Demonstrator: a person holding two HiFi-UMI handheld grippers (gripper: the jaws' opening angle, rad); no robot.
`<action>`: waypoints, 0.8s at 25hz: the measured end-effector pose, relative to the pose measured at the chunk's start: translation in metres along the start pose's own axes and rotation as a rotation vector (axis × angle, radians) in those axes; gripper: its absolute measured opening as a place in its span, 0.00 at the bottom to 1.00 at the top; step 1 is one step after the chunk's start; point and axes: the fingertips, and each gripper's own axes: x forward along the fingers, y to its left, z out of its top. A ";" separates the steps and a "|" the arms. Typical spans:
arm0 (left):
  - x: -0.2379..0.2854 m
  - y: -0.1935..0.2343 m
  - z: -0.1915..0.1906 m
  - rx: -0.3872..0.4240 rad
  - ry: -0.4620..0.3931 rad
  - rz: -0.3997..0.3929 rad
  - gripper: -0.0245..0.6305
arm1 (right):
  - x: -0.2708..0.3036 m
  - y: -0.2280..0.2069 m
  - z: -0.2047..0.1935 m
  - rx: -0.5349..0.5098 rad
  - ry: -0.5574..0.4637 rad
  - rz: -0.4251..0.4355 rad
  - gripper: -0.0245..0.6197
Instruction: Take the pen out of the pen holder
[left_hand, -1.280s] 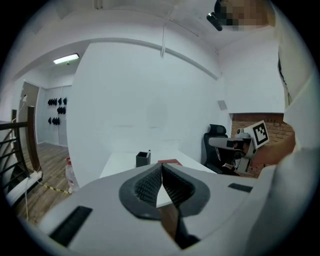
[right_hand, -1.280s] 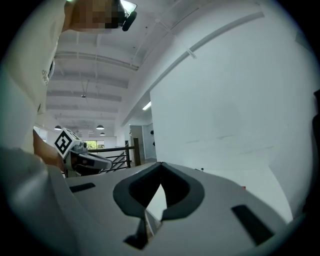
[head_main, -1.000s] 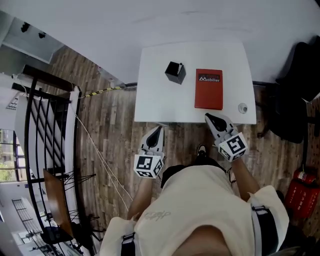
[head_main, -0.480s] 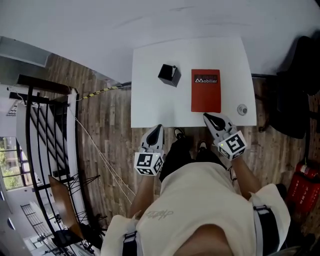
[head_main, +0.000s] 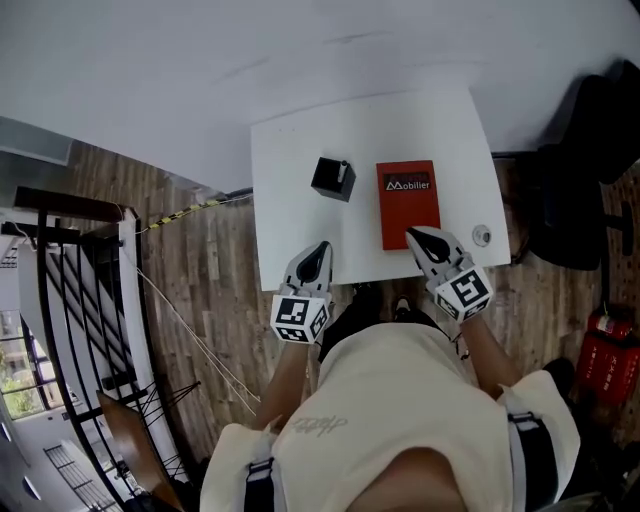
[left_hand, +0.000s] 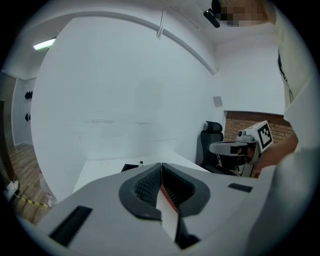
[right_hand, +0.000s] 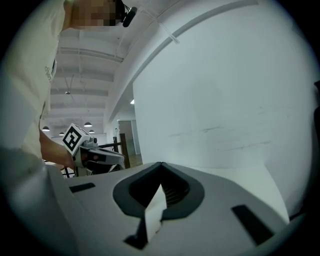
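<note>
While poised at table (head_main: 285, 215) near edge, jaws closed on nothing: left gripper (head_main: 321, 248), right gripper (head_main: 414, 236) | pen (head_main: 343, 165) in holder (head_main: 331, 180), toward left edge | next: open jaws, descend from above, pinch pen top, lift straight.

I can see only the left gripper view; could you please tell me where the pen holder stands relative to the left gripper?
Observer: The black pen holder stands on the white table, ahead of the left gripper and apart from it.
Operator: Is the pen in it?
Observer: A small tip, likely the pen, shows at its rim.
Operator: And the right gripper?
Observer: The right gripper has its jaws together, with nothing between them.
</note>
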 end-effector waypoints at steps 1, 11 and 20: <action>0.004 0.006 0.003 -0.002 -0.003 -0.011 0.07 | 0.006 0.000 0.002 -0.004 0.007 -0.008 0.05; 0.037 0.070 0.015 0.003 -0.015 -0.098 0.07 | 0.067 -0.002 0.029 -0.015 0.020 -0.091 0.05; 0.077 0.082 0.001 0.018 0.034 -0.214 0.07 | 0.090 -0.014 0.026 0.017 0.036 -0.180 0.05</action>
